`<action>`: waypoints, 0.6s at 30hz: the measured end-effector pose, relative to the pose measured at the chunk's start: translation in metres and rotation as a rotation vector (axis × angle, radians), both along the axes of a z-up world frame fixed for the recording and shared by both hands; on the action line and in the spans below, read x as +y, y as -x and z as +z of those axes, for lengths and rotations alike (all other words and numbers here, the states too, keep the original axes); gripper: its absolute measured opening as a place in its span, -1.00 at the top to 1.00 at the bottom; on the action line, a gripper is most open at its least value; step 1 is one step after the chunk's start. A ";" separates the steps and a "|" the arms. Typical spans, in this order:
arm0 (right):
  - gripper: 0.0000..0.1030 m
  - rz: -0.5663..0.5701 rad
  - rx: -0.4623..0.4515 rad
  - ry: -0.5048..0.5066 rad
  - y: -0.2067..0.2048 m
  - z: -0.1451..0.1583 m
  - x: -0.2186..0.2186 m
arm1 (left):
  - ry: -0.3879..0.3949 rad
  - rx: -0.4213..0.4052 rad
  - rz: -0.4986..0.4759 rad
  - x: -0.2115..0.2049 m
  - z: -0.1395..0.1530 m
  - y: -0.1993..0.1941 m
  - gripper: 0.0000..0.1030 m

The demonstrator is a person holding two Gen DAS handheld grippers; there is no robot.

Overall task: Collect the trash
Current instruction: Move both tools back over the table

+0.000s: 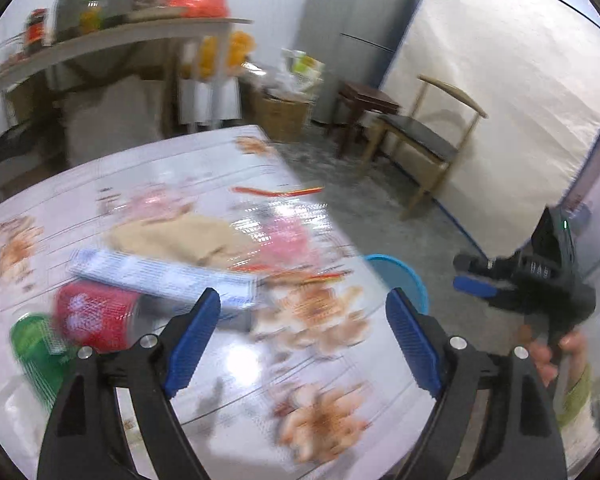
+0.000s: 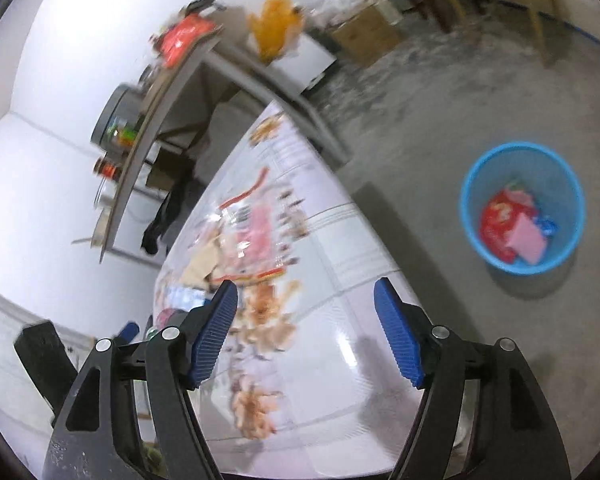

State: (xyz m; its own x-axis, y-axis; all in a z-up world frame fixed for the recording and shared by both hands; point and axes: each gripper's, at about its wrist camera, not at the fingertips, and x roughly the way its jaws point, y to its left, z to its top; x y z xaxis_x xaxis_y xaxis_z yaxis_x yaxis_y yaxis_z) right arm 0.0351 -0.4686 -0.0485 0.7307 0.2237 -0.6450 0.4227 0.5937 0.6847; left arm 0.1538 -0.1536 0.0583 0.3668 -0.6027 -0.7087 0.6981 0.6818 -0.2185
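Observation:
My left gripper (image 1: 304,300) hangs open over the flowered table (image 1: 236,360), with nothing between its blue pads. To its left lie a red can (image 1: 96,316), a green can (image 1: 36,348) and a long blue-white box (image 1: 160,276). Further back lie beige paper (image 1: 180,236), a pink wrapper (image 1: 288,236) and a red strip wrapper (image 1: 276,191). My right gripper (image 2: 306,292) is open and empty above the table's corner (image 2: 340,320). The blue bin (image 2: 472,200) stands on the floor to the right and holds a red wrapper (image 2: 496,220) and a pink sheet (image 2: 528,240). Its rim (image 1: 404,276) also peeks past the table edge.
A shelf (image 1: 140,36) with jars and a grey cooker runs behind the table. A wooden chair (image 1: 424,136), a dark stool (image 1: 364,100) and a wicker basket (image 1: 280,112) stand on the concrete floor, beside a grey fridge (image 1: 356,20). A hand (image 1: 556,352) holds the right gripper.

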 end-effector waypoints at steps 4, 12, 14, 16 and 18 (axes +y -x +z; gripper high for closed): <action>-0.32 0.064 0.029 -0.002 -0.046 -0.006 0.018 | -0.021 -0.056 0.018 0.033 -0.006 0.008 -0.60; -0.09 0.134 0.164 0.210 -0.134 -0.021 0.044 | 0.001 -0.113 -0.005 0.051 -0.012 0.025 -0.60; 0.18 0.150 0.209 0.275 -0.148 -0.028 0.048 | -0.001 -0.115 0.000 0.052 -0.013 0.025 -0.60; 0.45 0.180 0.252 0.332 -0.159 -0.035 0.056 | 0.007 -0.113 0.007 0.056 -0.013 0.024 -0.59; 0.67 0.195 0.279 0.433 -0.163 -0.035 0.065 | 0.016 -0.109 0.002 0.058 -0.012 0.026 -0.51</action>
